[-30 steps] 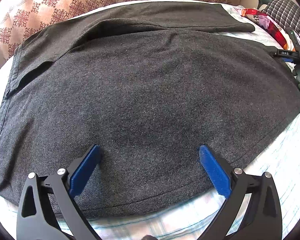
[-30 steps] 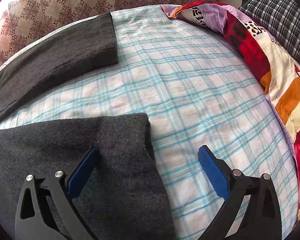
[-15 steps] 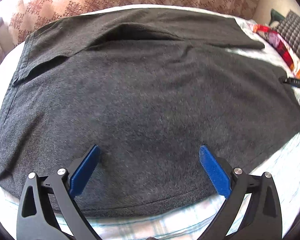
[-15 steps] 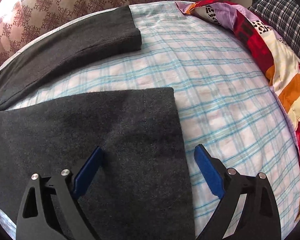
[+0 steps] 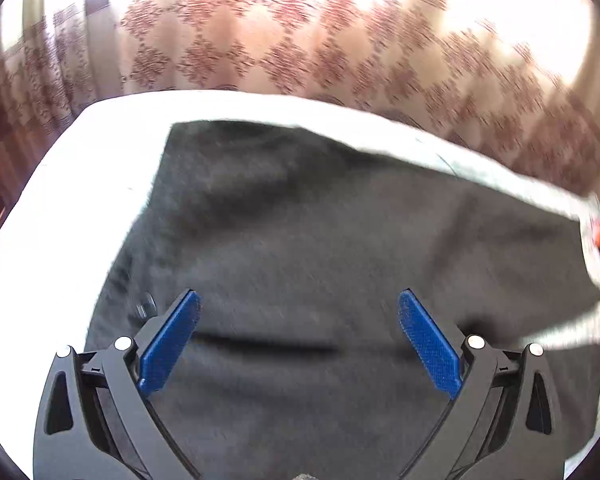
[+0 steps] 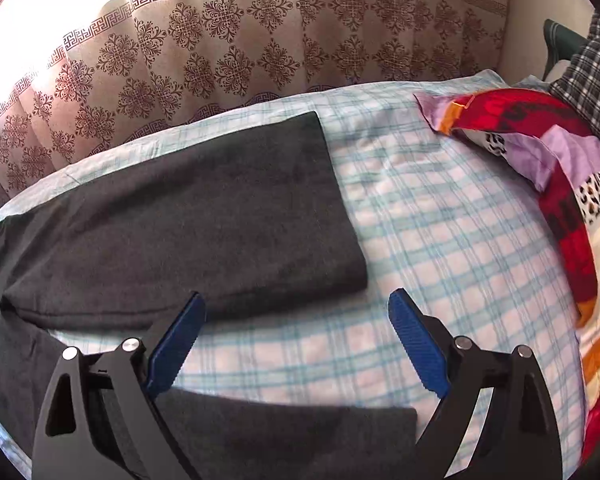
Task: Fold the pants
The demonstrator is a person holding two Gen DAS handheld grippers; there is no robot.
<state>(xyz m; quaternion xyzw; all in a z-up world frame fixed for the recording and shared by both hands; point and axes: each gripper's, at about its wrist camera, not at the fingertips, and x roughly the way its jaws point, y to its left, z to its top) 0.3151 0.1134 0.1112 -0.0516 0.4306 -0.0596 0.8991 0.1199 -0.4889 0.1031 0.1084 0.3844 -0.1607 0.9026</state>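
Observation:
Dark grey pants lie spread on the bed; the left wrist view is blurred and shows the waist end. My left gripper is open and empty just above the cloth. In the right wrist view the far pant leg lies flat with its hem to the right, and the near leg lies under my gripper. My right gripper is open and empty over the strip of sheet between the two legs.
The bed has a blue-and-white checked sheet. A red, purple and orange patterned blanket and a dark plaid pillow lie at the right. A patterned curtain hangs behind the bed.
Both grippers have moved forward over the pants. The left view swung toward the waist end and far bed edge. The right gripper now sits past the near leg, facing the far one.

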